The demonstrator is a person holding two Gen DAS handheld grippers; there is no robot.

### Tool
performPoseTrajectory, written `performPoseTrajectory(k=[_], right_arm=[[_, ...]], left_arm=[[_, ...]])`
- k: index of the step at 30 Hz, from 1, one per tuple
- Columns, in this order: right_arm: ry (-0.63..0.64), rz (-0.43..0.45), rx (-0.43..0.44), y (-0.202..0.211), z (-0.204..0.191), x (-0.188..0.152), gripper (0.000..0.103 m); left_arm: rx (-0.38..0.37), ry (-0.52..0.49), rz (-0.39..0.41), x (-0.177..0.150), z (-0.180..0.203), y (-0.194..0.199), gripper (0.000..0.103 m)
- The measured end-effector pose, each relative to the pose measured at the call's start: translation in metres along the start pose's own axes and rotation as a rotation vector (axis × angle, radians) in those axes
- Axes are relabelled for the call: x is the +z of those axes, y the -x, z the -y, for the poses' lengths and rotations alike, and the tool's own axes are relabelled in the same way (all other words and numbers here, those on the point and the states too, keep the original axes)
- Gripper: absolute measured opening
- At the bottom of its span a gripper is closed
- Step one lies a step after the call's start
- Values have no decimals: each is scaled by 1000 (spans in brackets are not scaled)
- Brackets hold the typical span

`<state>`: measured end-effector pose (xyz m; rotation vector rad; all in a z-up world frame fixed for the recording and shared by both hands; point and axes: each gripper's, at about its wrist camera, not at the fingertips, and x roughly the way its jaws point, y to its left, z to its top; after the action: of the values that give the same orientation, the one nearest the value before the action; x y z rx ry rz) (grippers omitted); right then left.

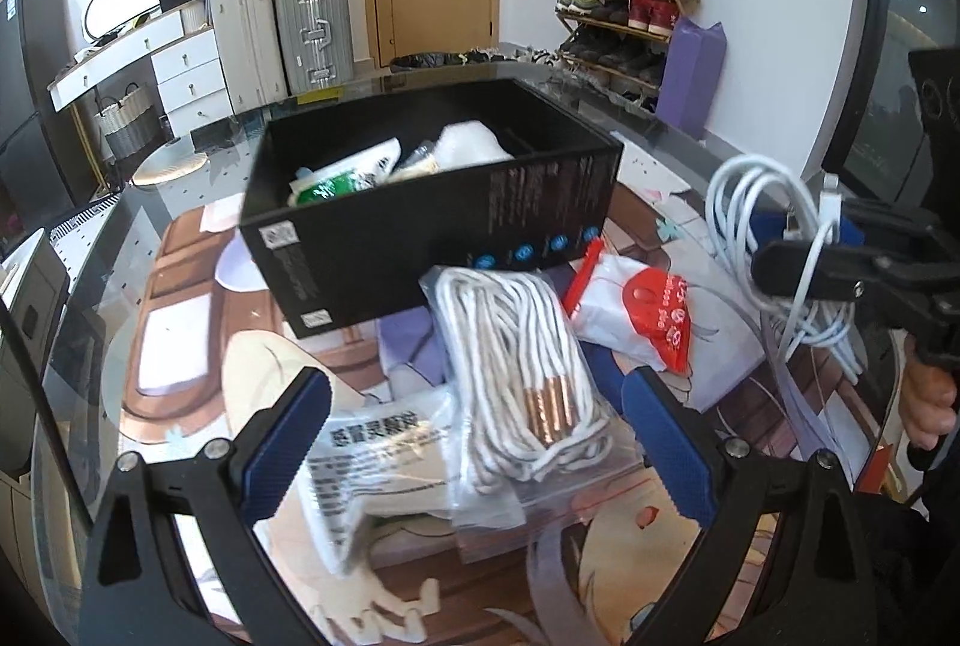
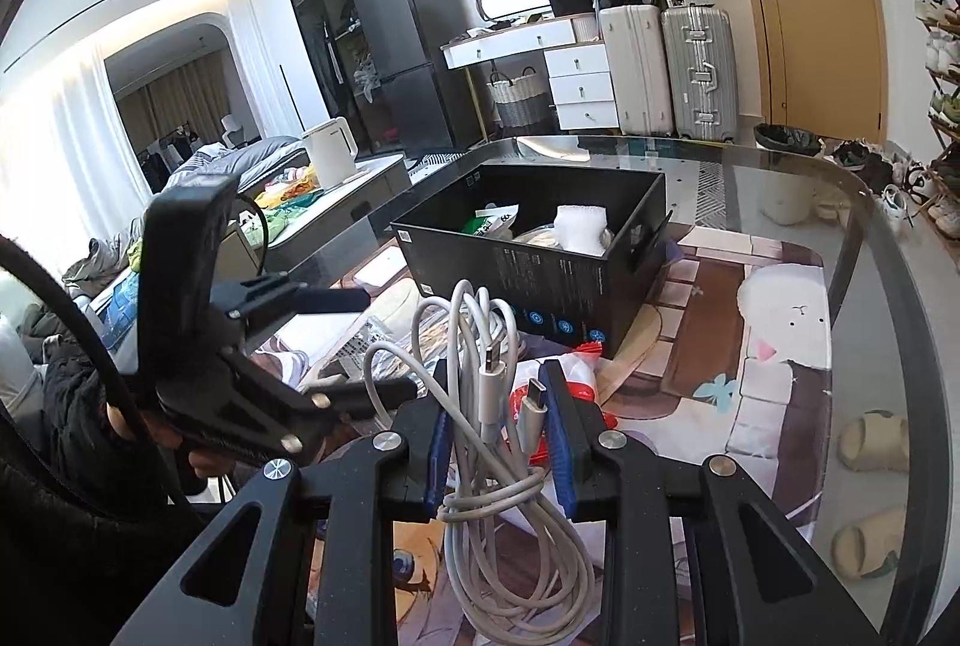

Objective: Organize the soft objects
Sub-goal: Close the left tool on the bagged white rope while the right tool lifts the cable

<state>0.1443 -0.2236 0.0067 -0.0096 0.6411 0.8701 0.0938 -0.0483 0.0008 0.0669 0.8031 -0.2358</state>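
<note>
On the left we hold the left gripper (image 1: 474,442) with its jaws wide, nothing pressed between the blue pads (image 1: 288,442); it hangs above a glass table (image 1: 120,250) laid over a cartoon-print mat; between and just beyond the fingers lie a white printed packet (image 1: 360,460) and, just right of it, a clear bag of white cords (image 1: 516,358), the two overlapping; a little farther right rests a red and white pouch (image 1: 636,310), touching the cord bag's far corner; behind these three, toward the far side, stands an open black box (image 1: 432,220) already holding a green and white packet (image 1: 336,181) and a white soft bundle (image 1: 468,145); on the right we carry the right gripper (image 2: 498,454) with its jaws drawn narrow and clamped on a coiled white charging cable (image 2: 480,364), loops hanging below the pads and the plugs standing up between them; the cable is lifted off the table, near and to the right of the box.
</note>
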Motion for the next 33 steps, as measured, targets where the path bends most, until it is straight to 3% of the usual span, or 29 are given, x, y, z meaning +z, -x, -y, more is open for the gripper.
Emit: performPoseTrajectory(k=[8,12,16,26,29,33], right_arm=[[-2,-3,-4,2,1,-1,27],[-1,-7,-4,2,1,-2,27],[3,-5,-3,2,0,-1,27],[0,20,-12,8,0,0,27],[-2,25,-16,9,0,2,27],[-3,26,-20,10,0,2,27]], left_arm=[[20,-35,-33,-5,13,-12,95],[5,-37,-66,-7,15,-17,71],[-17,-49,-51,-6,16,-14,53],[-88,-43,-19,-4,8,1,33],[-103,-44,-4,-3,7,8,21],[-106,-56,1,-2,8,12,20]])
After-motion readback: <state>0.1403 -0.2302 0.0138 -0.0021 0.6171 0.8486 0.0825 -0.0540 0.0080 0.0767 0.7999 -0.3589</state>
